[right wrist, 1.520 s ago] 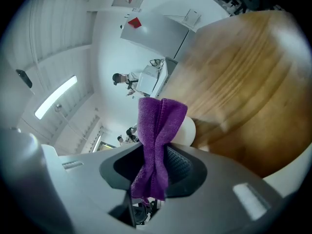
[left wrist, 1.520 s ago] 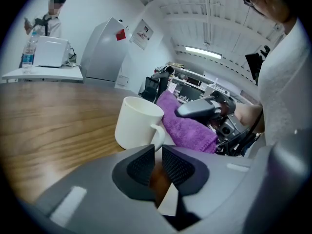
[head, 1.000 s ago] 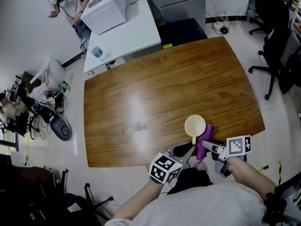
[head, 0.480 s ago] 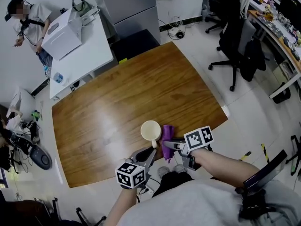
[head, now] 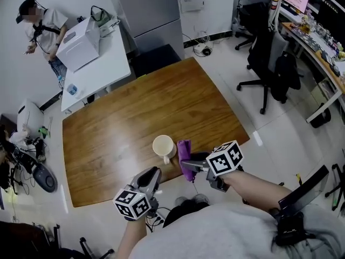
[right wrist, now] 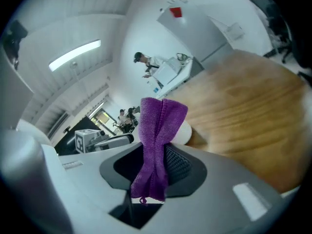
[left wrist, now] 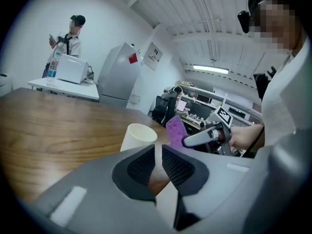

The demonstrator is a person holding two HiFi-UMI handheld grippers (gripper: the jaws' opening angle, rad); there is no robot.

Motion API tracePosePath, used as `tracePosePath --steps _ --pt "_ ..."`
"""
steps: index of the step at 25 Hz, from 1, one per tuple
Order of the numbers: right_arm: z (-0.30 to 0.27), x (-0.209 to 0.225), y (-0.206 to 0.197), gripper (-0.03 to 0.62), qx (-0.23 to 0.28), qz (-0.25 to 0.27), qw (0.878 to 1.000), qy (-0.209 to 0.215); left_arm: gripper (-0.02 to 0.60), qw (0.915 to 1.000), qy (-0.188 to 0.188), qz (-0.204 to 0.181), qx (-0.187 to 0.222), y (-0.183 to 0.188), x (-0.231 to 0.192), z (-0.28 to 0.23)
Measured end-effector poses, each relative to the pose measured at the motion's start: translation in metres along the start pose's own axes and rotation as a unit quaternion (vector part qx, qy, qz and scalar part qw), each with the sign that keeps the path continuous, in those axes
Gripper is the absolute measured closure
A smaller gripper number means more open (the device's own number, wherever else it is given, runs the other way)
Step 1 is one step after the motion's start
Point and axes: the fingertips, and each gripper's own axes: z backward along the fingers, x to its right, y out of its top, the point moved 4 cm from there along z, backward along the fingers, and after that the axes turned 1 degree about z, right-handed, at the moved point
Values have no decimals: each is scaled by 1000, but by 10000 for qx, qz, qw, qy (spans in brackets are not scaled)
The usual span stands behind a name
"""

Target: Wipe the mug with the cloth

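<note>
A cream mug (head: 163,146) stands upright on the wooden table (head: 124,128), near its front edge. My right gripper (head: 188,166) is shut on a purple cloth (head: 184,154), which stands up just right of the mug. In the right gripper view the cloth (right wrist: 157,145) hangs between the pads and hides most of the mug (right wrist: 186,129). My left gripper (head: 153,173) is held off the table's front edge, apart from the mug, its jaws shut with nothing in them. From the left gripper view, the mug (left wrist: 138,136) and cloth (left wrist: 176,128) lie ahead of that gripper (left wrist: 158,167).
A white table (head: 97,63) with a white box (head: 80,43) stands at the back left, a person (head: 40,23) beside it. Office chairs (head: 269,63) and a desk are at the right. A grey cabinet (head: 148,9) stands behind the wooden table.
My left gripper has drawn back from the mug's handle to off the table's front edge. The right gripper still holds the cloth beside the mug. The head view has swung.
</note>
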Motion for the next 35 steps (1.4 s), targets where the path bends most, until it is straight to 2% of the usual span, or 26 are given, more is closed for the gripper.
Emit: tracePosePath --steps 3,7,11,15,22,26,32,35 --pt "19 -34 7 467 -44 786 9964 311 581 9994 -5 -44 330 10 18 21" --pt "63 -61 8 467 148 1276 9904 510 581 9983 -266 -104 512 14 55 32" --pt "88 -78 -9 467 236 1340 9893 523 581 9974 -470 -280 478 6 84 49" --pt "88 -116 -42 468 343 1329 9893 501 581 9963 -583 -446 439 -14 105 92" --pt "93 -215 -135 470 520 1482 9869 364 581 9943 -799 -450 549 -72 161 190" --pt "98 -255 -174 471 424 1484 9877 255 581 9953 -768 -259 538 -88 179 233" --pt "115 -283 -205 471 365 1476 9882 189 581 9944 -841 -555 322 -101 214 257" --pt "126 -285 -211 471 359 1516 9876 177 581 9931 -970 -552 351 -104 231 256"
